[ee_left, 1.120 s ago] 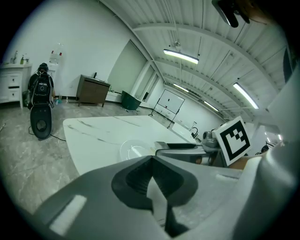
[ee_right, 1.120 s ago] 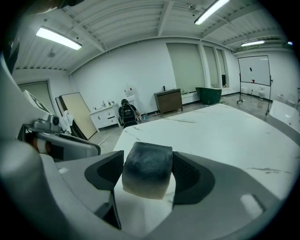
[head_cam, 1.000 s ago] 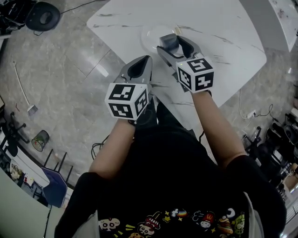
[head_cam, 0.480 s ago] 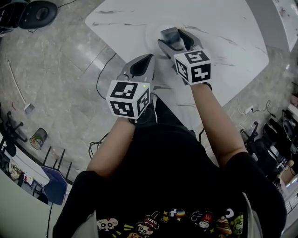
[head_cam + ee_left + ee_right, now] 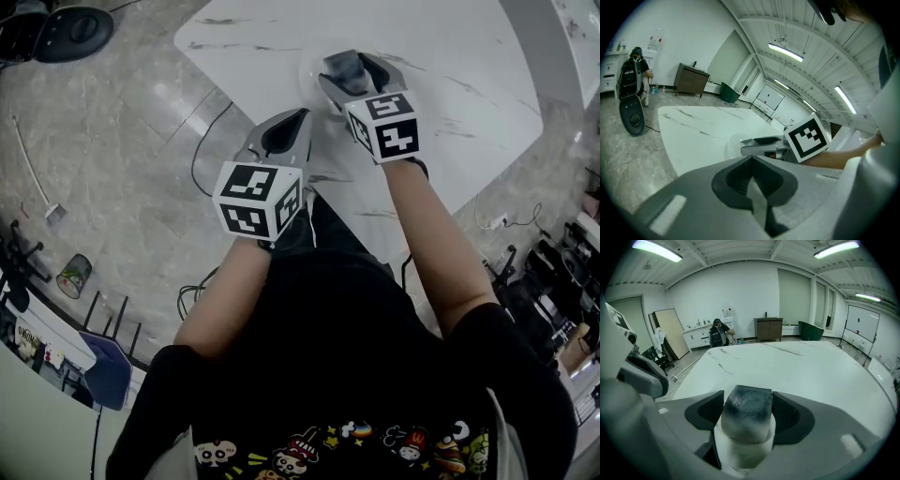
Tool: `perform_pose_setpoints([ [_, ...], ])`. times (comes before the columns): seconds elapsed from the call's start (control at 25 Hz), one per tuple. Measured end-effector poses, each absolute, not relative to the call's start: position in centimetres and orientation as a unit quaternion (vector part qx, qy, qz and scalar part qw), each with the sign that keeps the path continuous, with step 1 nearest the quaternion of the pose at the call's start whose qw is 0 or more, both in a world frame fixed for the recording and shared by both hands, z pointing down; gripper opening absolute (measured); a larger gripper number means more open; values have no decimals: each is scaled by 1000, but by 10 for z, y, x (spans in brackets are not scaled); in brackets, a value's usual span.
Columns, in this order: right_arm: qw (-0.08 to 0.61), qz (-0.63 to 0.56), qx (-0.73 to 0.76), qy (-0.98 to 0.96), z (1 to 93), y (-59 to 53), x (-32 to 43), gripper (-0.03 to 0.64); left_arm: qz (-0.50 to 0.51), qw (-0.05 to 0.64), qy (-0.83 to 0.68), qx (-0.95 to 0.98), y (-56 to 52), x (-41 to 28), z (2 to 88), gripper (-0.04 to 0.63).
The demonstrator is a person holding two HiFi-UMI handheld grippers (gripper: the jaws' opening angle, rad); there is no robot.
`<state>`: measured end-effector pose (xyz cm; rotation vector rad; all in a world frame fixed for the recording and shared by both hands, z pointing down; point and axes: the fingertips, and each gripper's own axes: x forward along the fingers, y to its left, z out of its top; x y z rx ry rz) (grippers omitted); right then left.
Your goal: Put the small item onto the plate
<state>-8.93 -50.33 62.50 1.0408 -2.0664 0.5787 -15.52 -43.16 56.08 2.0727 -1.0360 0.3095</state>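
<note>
White table [image 5: 469, 56] with grey marble veins and rounded corners stood on a glossy grey stone floor [image 5: 112, 178]. A black cable [image 5: 194, 164] lay on the floor off the table's left edge. Walls were white, ceiling strip lights [image 5: 656, 250] were on. A dark wood cabinet [image 5: 768, 329] stood at the far wall, a green tub [image 5: 809, 330] near it, and a board [image 5: 669, 333] leaned at left.

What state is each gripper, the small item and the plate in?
left gripper: jaws shut, empty.
right gripper: jaws shut on the small item, over the plate.
small item: clamped between the right jaws.
plate: flat on the table, partly hidden under the right gripper.
</note>
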Motion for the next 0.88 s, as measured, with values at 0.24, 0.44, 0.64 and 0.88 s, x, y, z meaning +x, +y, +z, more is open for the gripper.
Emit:
perform_pose_setpoints([
  [0.24,375,222,404,-804,629,-503,-90,347,118,390,-412,815,-432,-158,561,0],
  [0.44,378,222,399,-805,630,-504,-92,348,120,391,-410,815,-429,-159,563,0],
  [0.64,371,230,407,-803,626,-503,-91,359,124,383,-408,820,-428,-158,559,0],
  [0.88,321,242,431,-808,588,-502,-81,331,128,362,-410,827,-437,-158,545,0],
])
